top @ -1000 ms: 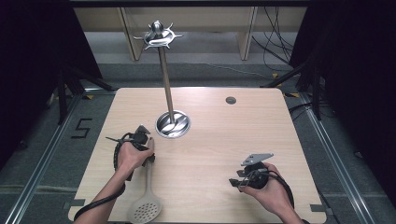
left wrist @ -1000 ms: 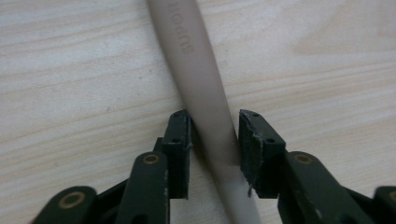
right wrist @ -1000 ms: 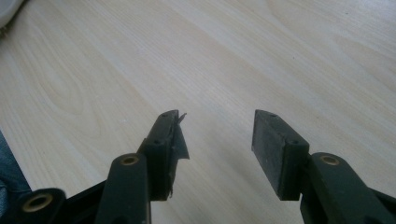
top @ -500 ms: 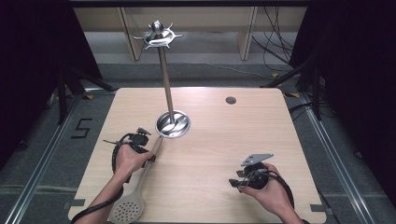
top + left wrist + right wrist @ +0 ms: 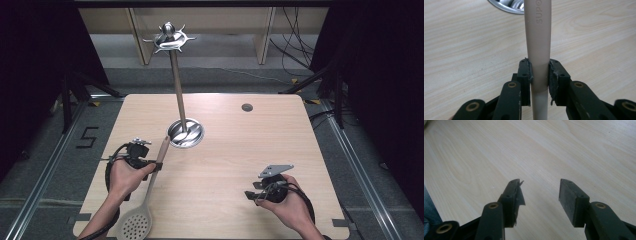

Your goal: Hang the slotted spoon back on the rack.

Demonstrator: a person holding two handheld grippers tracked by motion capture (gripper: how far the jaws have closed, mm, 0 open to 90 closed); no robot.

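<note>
A beige slotted spoon (image 5: 145,200) lies slanted over the table's front left, its perforated head (image 5: 134,226) at the front edge and its handle tip near the metal stand's base (image 5: 186,133). My left gripper (image 5: 156,164) is shut on the handle (image 5: 538,50), with both pads pressed against it in the left gripper view. A metal pole (image 5: 177,85) rises from the round base to a crown of hooks (image 5: 169,38). Over the front right, my right gripper (image 5: 248,196) is held open above bare wood, with nothing between its fingers (image 5: 515,192).
A small dark round hole (image 5: 247,107) sits in the wooden table (image 5: 260,150) at the back right. Dark floor and metal rails flank the table on both sides. Cables lie on the floor behind.
The left gripper has swung the spoon: its head moved left and then back right along the front edge, while the handle tip rose toward the stand's base. The right gripper stayed put.
</note>
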